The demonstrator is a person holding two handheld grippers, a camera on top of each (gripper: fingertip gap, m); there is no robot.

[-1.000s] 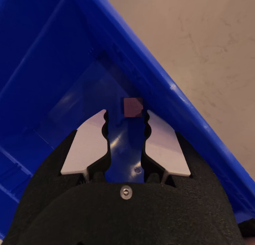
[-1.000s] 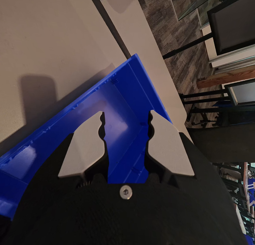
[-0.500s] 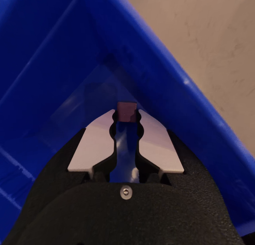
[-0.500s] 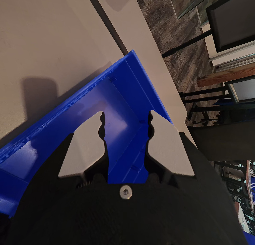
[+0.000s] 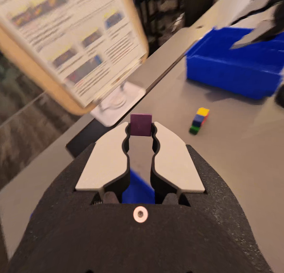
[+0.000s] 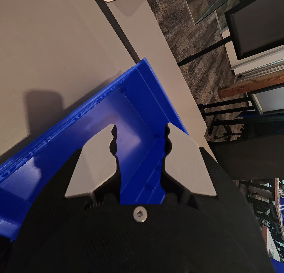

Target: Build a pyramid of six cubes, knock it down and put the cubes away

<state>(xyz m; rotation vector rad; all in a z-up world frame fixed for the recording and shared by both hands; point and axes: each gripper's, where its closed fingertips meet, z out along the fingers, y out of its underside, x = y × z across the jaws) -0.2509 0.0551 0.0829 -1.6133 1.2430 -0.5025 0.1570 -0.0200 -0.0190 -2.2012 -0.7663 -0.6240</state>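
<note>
I am pinching purple cube (image 5: 141,125) in left gripper (image 5: 140,127), holding it above table (image 5: 230,165), well apart from blue bin (image 5: 230,74). Row of colored cubes (image 5: 199,121) sitting near bin. My right gripper (image 6: 140,125) hanging wide, holding nothing, over bin (image 6: 135,96).

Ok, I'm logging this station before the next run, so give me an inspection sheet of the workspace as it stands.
Surface: grey table, with a seam between two tabletops.
Job's things: purple cube in the left gripper; yellow cube, blue cube and green cube in a touching row, something red behind; blue bin, no cubes in the part shown.
Clutter: framed poster on a white base, blurred.
Grippers: left gripper shut on the purple cube; right gripper open over the bin.
Cables: nothing seen.
Surroundings: patterned carpet, dark-framed panels.
</note>
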